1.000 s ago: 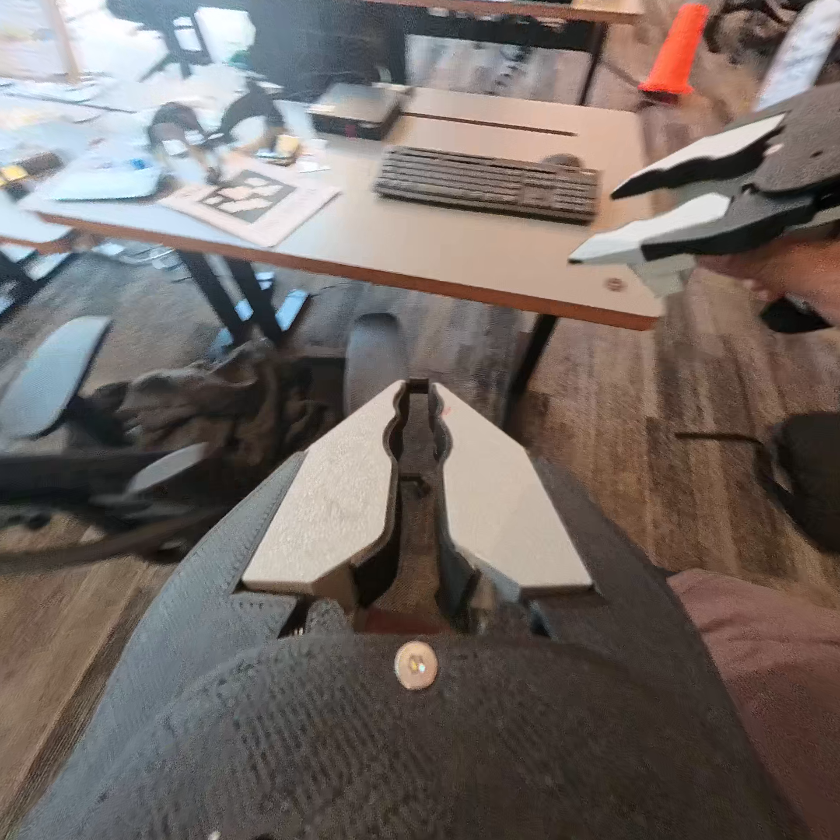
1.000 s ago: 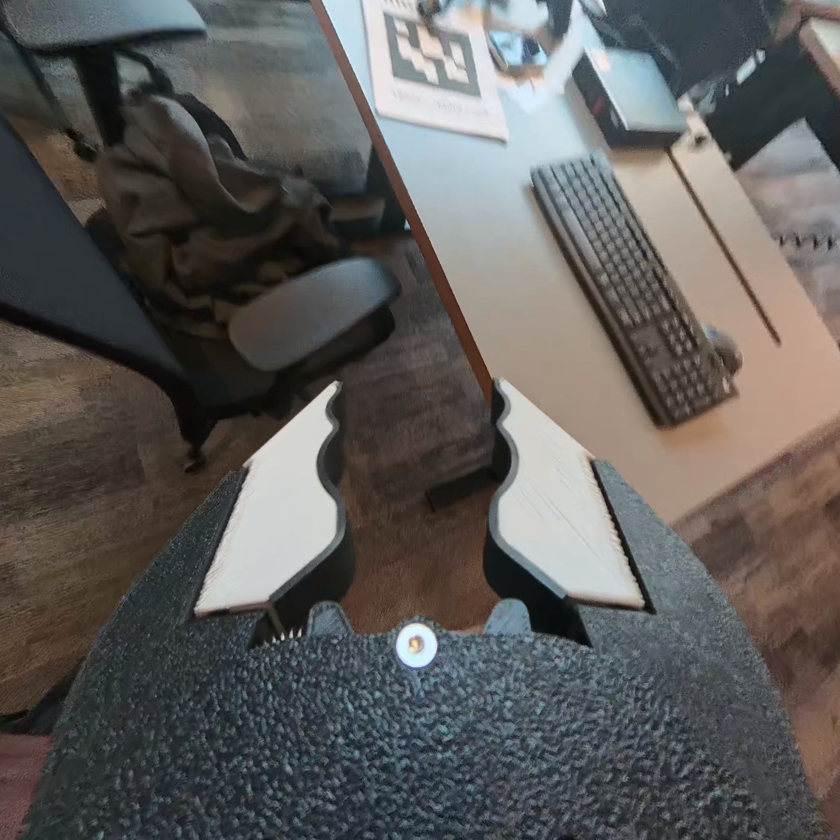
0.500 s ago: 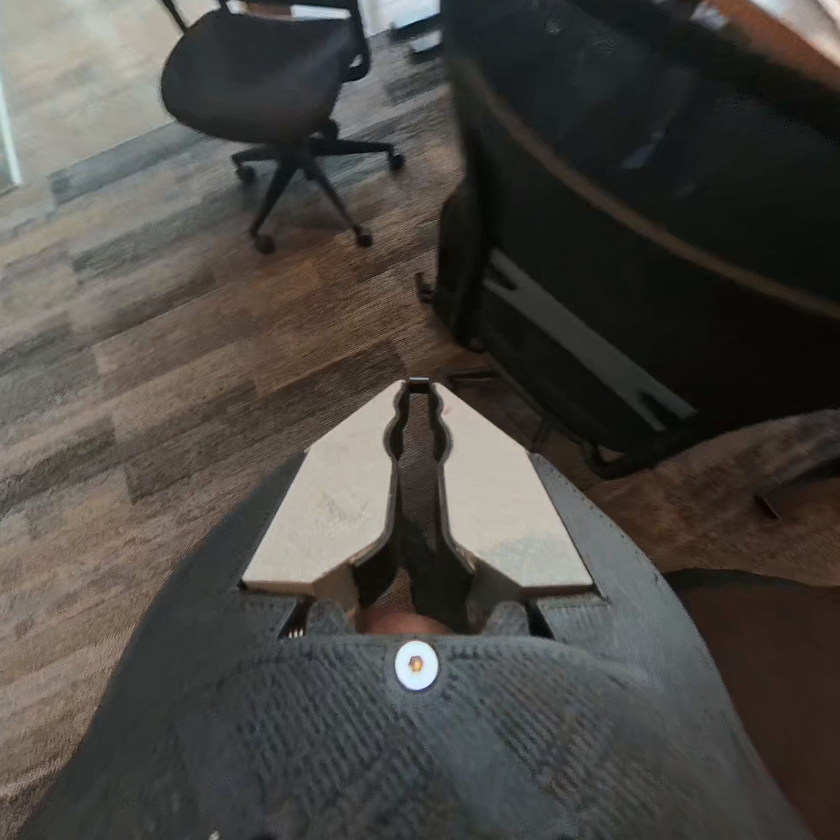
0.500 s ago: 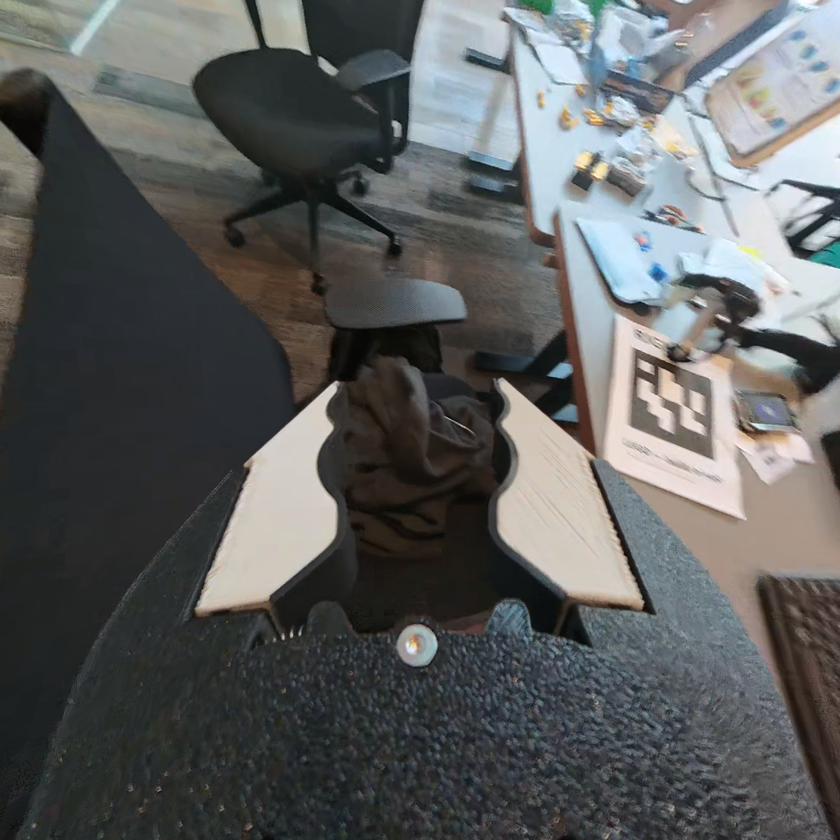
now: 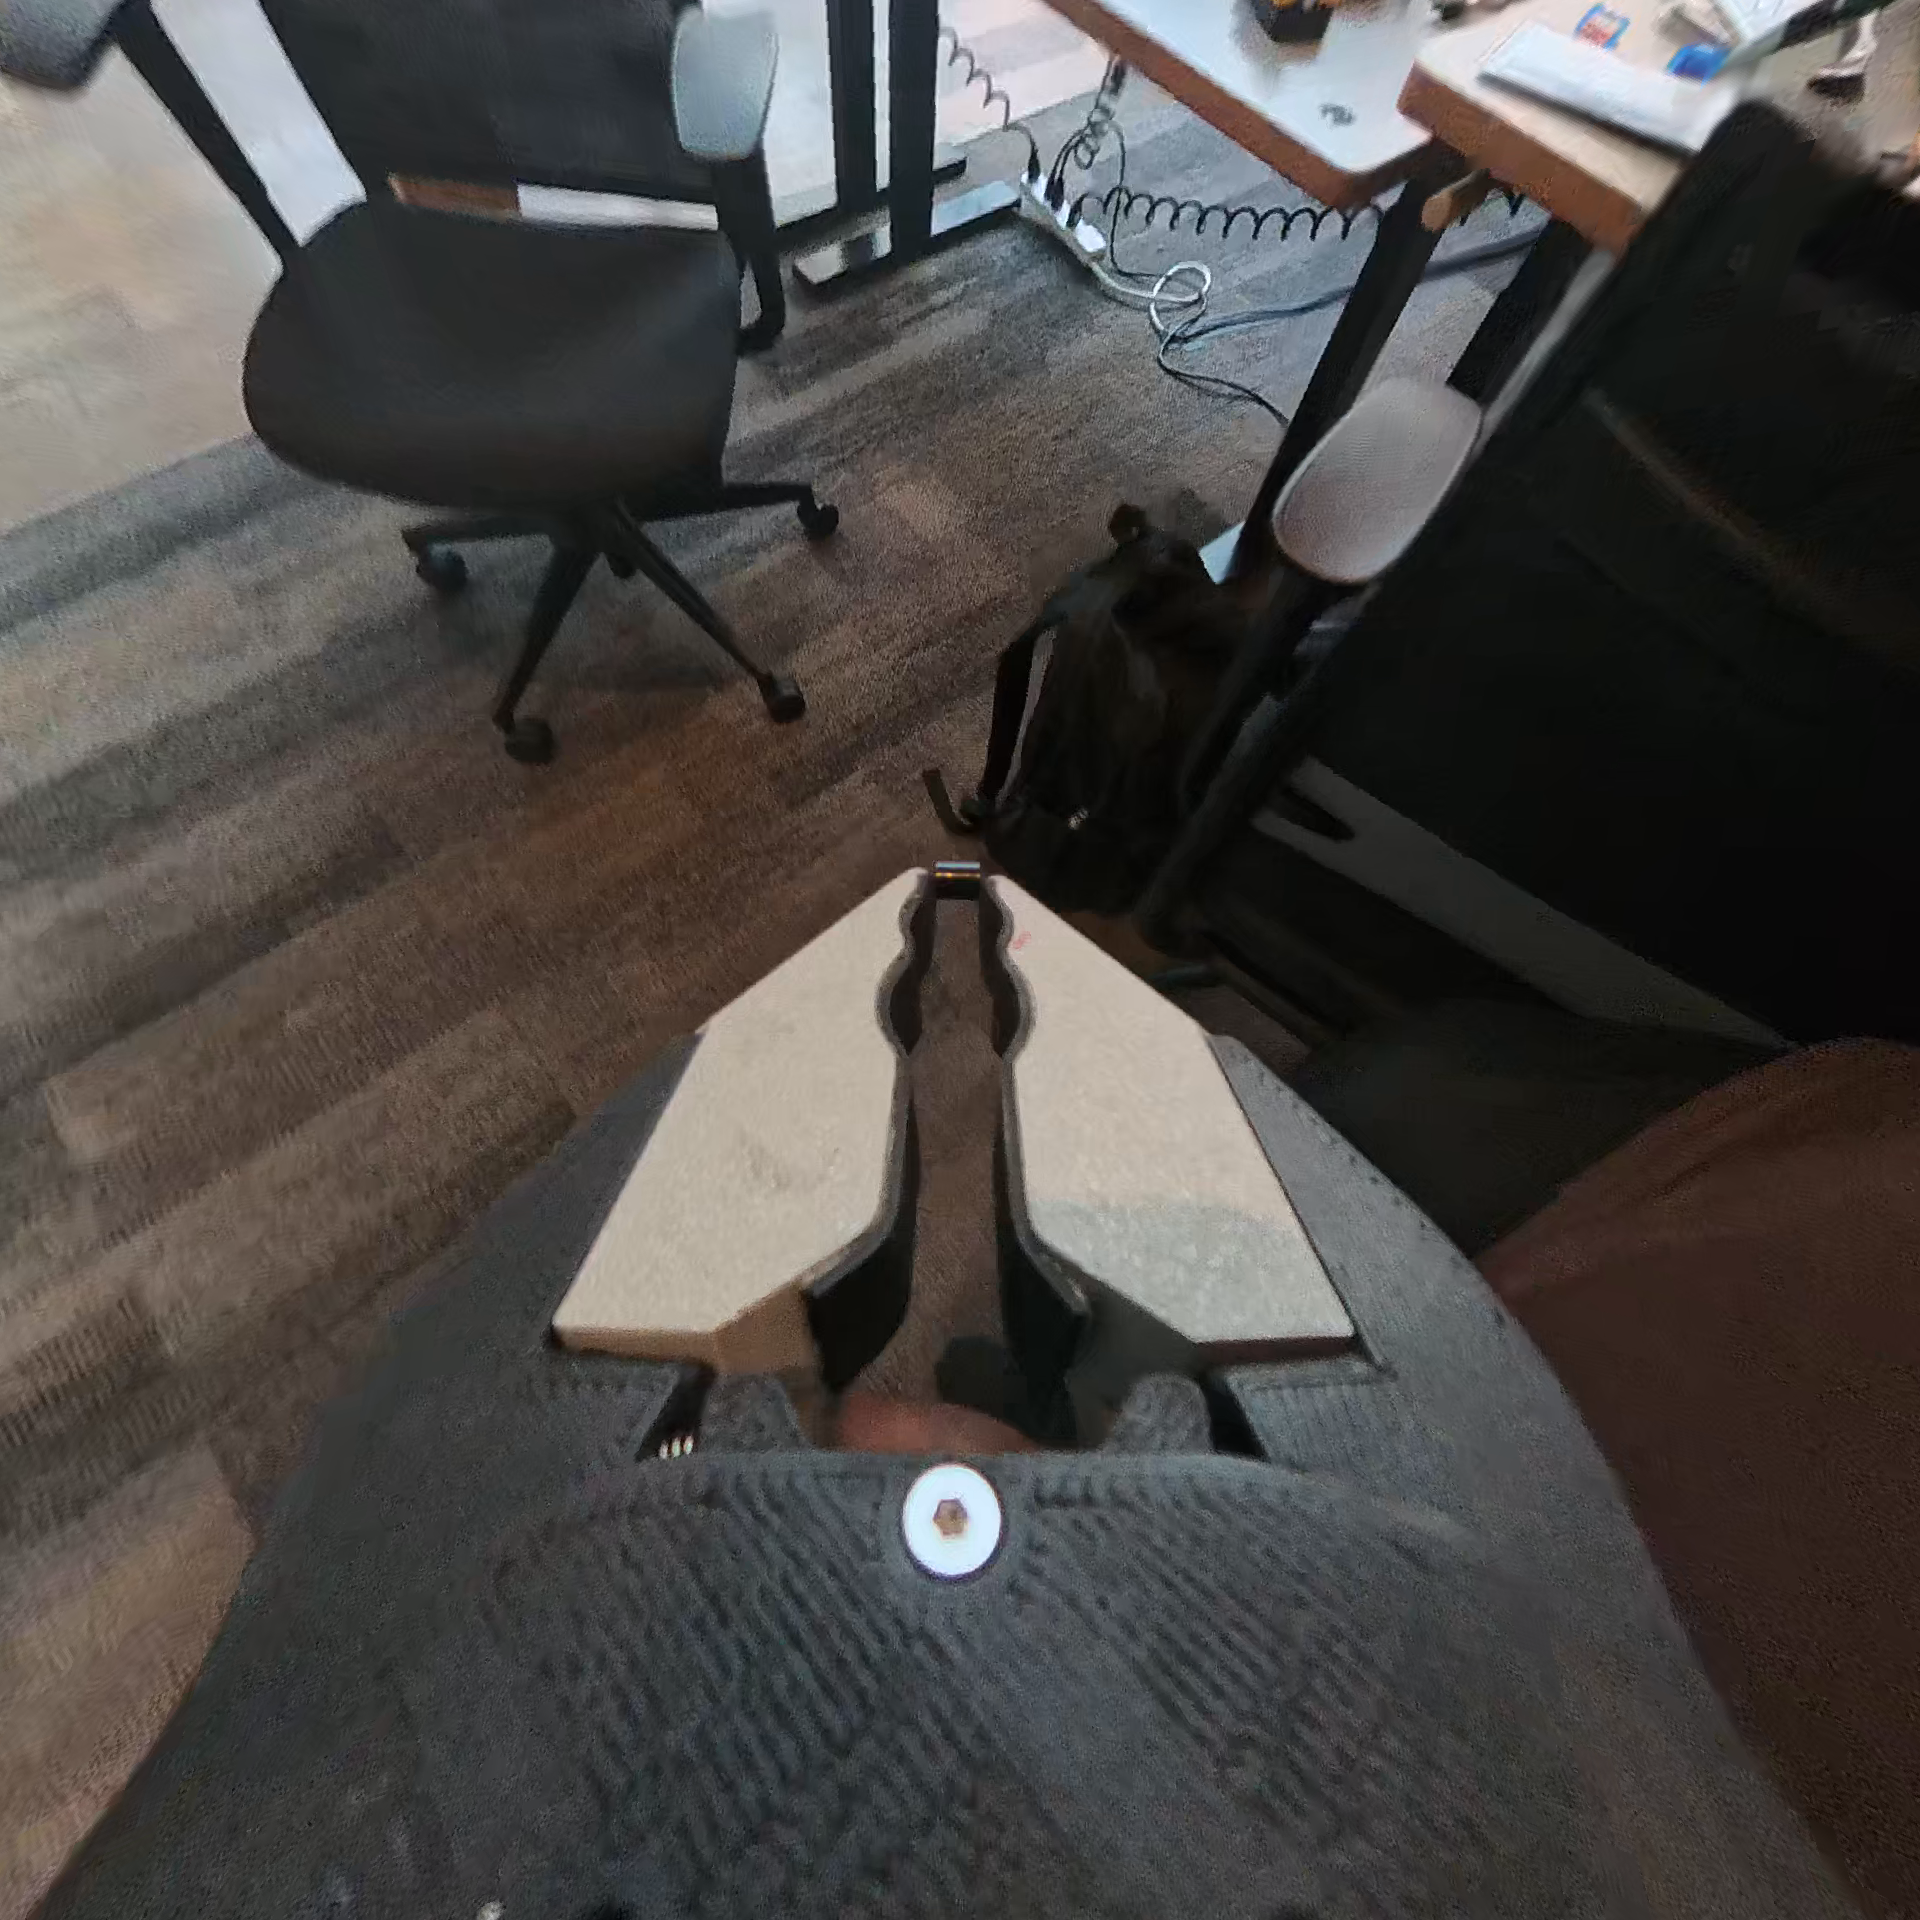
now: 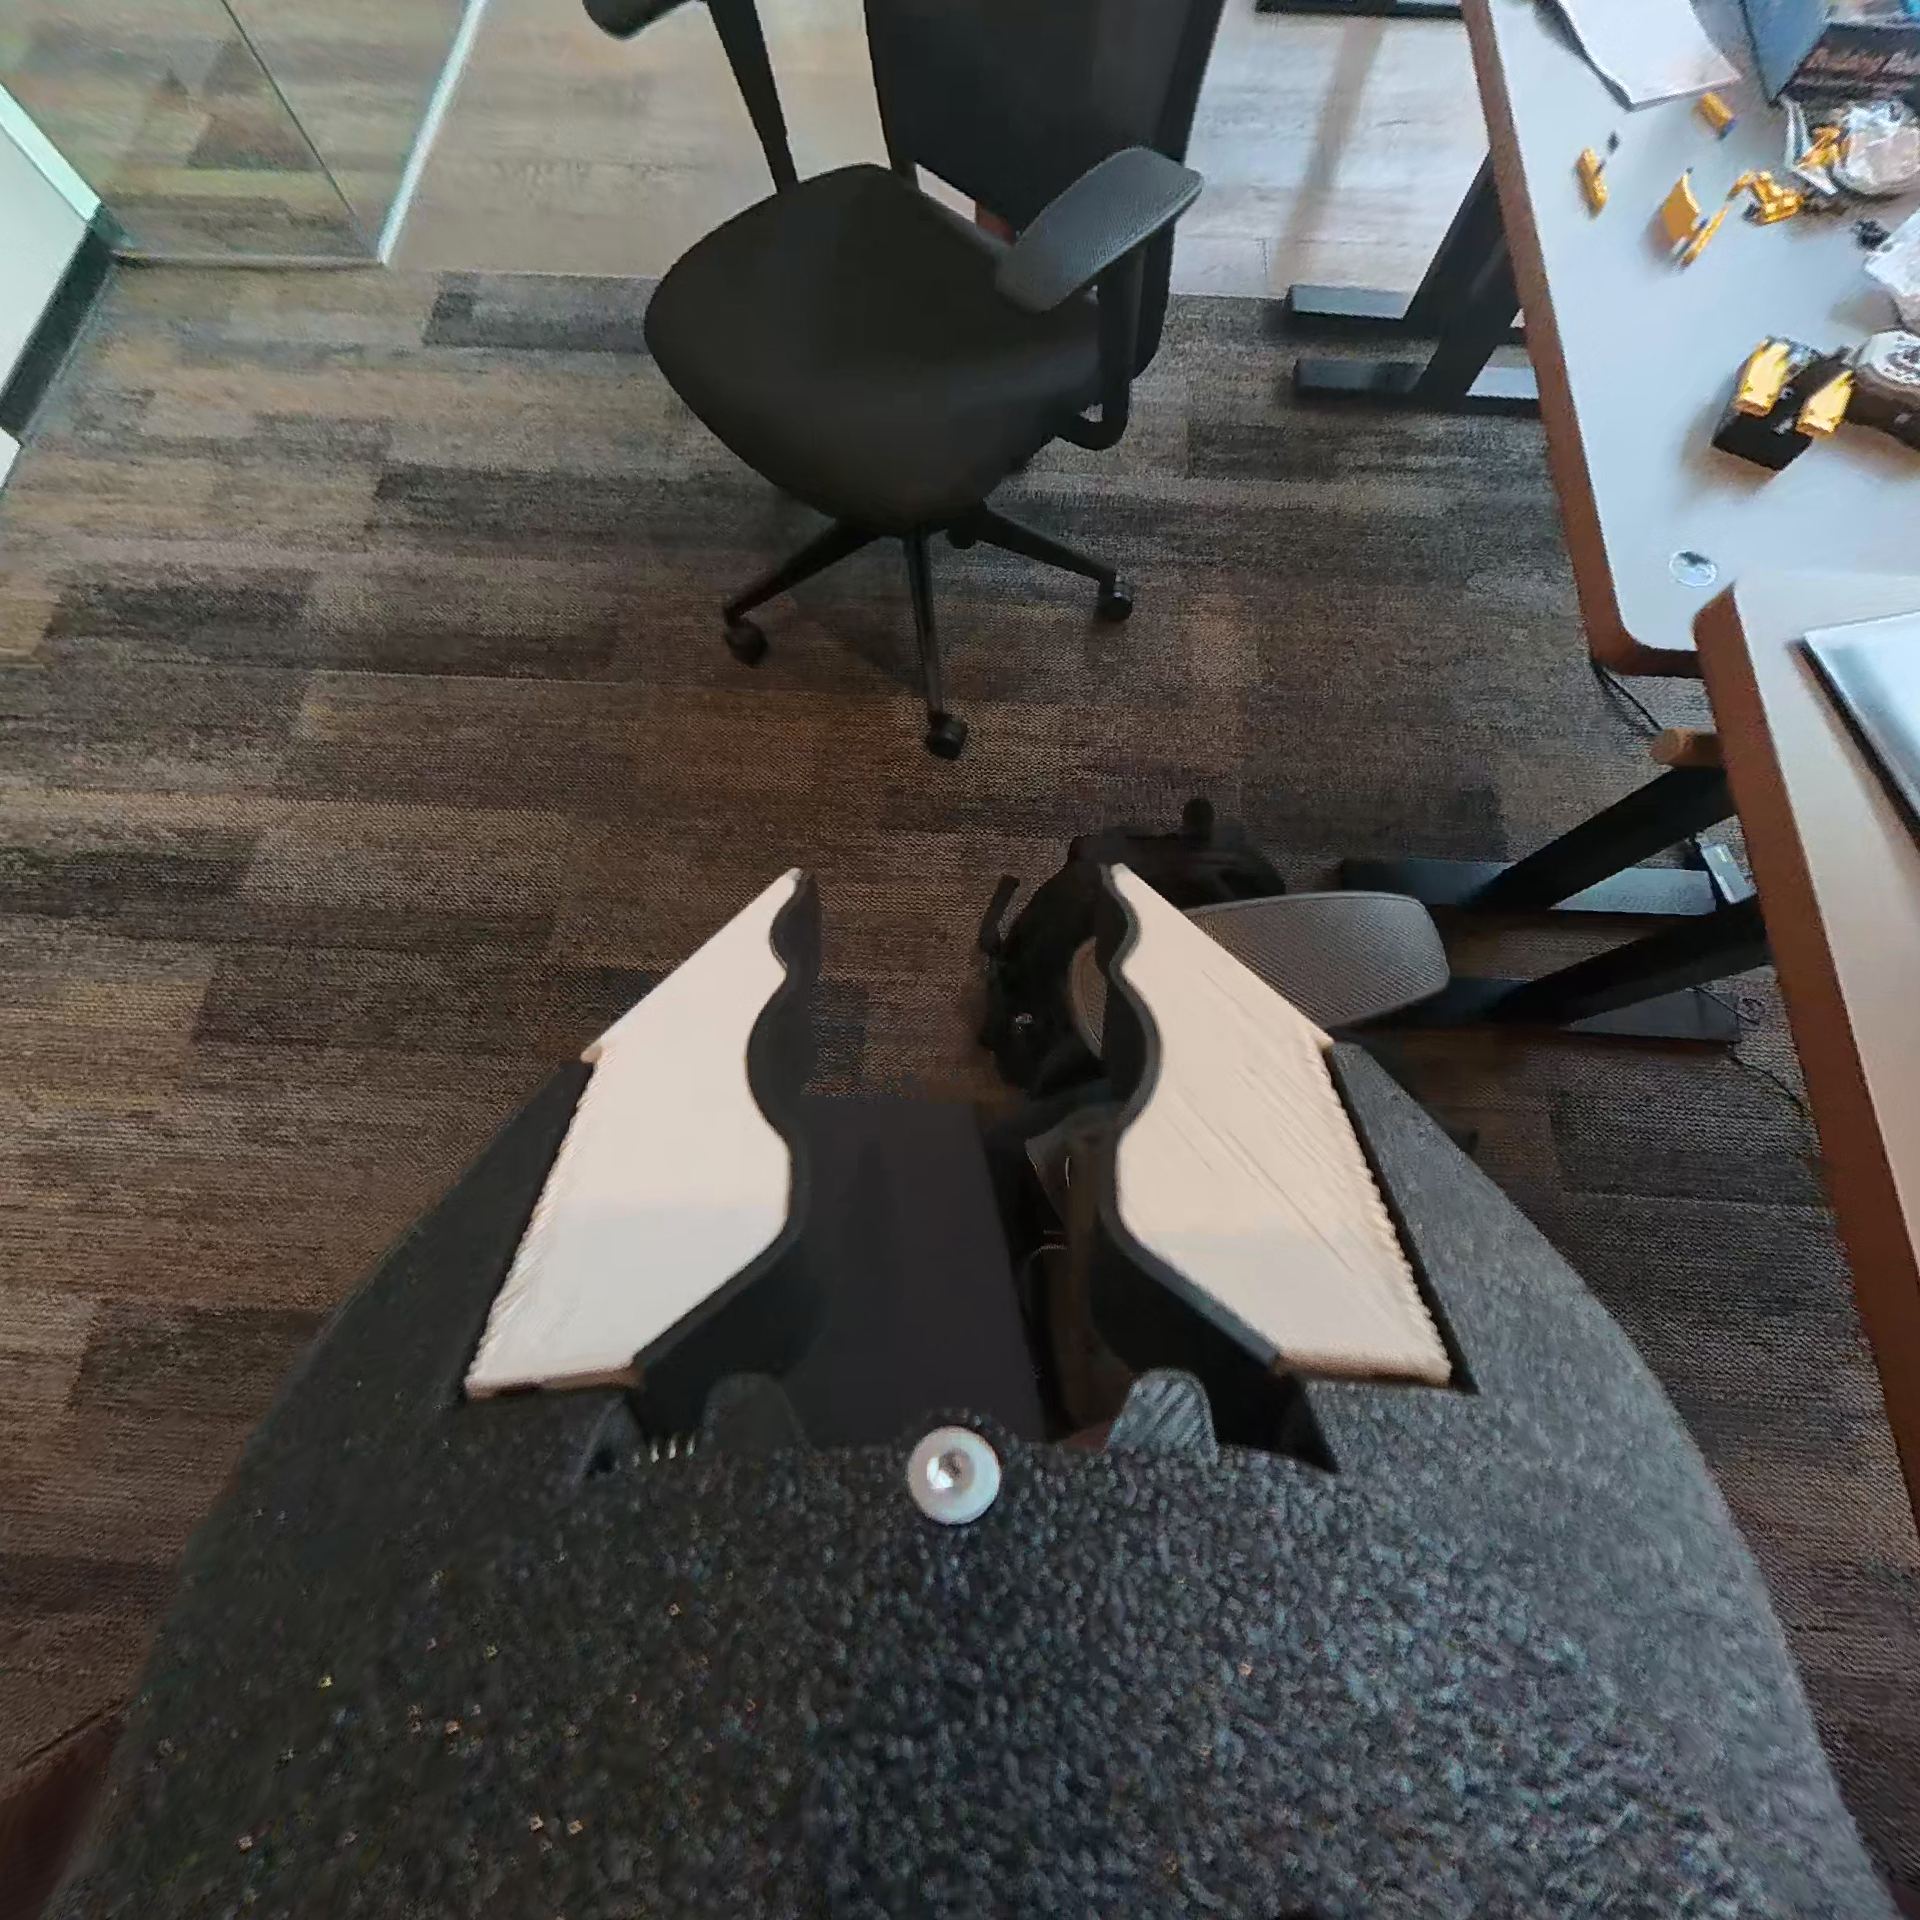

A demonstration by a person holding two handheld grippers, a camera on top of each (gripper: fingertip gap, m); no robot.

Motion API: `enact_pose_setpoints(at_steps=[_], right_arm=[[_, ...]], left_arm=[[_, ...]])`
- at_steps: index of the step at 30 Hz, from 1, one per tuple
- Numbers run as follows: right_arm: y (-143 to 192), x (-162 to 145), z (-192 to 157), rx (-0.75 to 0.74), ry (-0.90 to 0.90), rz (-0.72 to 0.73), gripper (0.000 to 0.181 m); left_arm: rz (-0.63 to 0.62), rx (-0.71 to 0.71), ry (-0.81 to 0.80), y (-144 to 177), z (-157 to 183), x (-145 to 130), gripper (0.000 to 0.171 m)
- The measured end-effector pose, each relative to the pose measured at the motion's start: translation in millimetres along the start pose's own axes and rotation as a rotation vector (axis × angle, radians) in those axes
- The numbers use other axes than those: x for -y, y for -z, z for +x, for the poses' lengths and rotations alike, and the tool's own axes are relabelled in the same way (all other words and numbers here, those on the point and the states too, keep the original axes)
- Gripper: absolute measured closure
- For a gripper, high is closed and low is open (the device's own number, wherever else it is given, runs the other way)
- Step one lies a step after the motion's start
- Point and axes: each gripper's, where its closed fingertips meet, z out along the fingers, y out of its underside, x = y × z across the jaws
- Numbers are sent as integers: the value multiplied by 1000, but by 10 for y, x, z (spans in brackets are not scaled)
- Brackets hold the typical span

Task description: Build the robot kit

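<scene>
My left gripper [image 5: 956, 885] hangs over the carpet floor [image 5: 312, 935], its pale fingers [image 5: 790, 1132] nearly together and pinching a small black piece [image 5: 956, 879] at the tips. A black backpack [image 5: 1101, 727] lies on the floor just beyond it. My right gripper [image 6: 958, 878] is open and empty, also above the carpet [image 6: 364, 831]. The same backpack [image 6: 1034, 966] shows just past its right finger [image 6: 1236, 1122]. A black office chair stands farther off in both views [image 5: 488, 343] [image 6: 873, 343].
A second chair with a grey armrest [image 5: 1371, 478] [image 6: 1309, 956] and a dark back [image 5: 1662, 623] stands at the right. Desks [image 5: 1299, 104] [image 6: 1631, 436] line the right side, with small yellow-and-black parts [image 6: 1787, 390] on one. Coiled cables [image 5: 1174, 229] lie under a desk.
Both views have swung away from the desk with the keyboard towards the floor and the black office chair. The left gripper stays shut on the small black piece and the right gripper stays open.
</scene>
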Motion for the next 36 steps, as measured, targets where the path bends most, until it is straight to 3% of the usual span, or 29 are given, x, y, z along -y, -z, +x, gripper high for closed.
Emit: enact_pose_setpoints(at_steps=[5,13,18,21,28,34,36], right_arm=[[-678,275,164,-23,-1,-20,128],[-2149,782,751,-59,-7,12,126],[-2566,966,983,-46,-110,-8,125],[-2678,1029,1240,-90,-151,-12,126],[-3062,882,1699,-227,-296,-117,127],[-3810,1533,1782,-292,-355,-126,129],[-4139,1814,1718,-242,-429,-146,130]], left_arm=[[70,-39,-19,-599,-365,671,167],[-40,-64,-175,-1764,-850,1713,167],[-74,-107,-302,-2398,-1085,2476,167],[-85,-141,-327,-2838,-1232,2740,167],[-121,-290,-357,-3933,-1616,3031,167],[-49,-384,-357,-4894,-2190,3577,166],[-31,-409,-321,-5104,-2383,3849,167]])
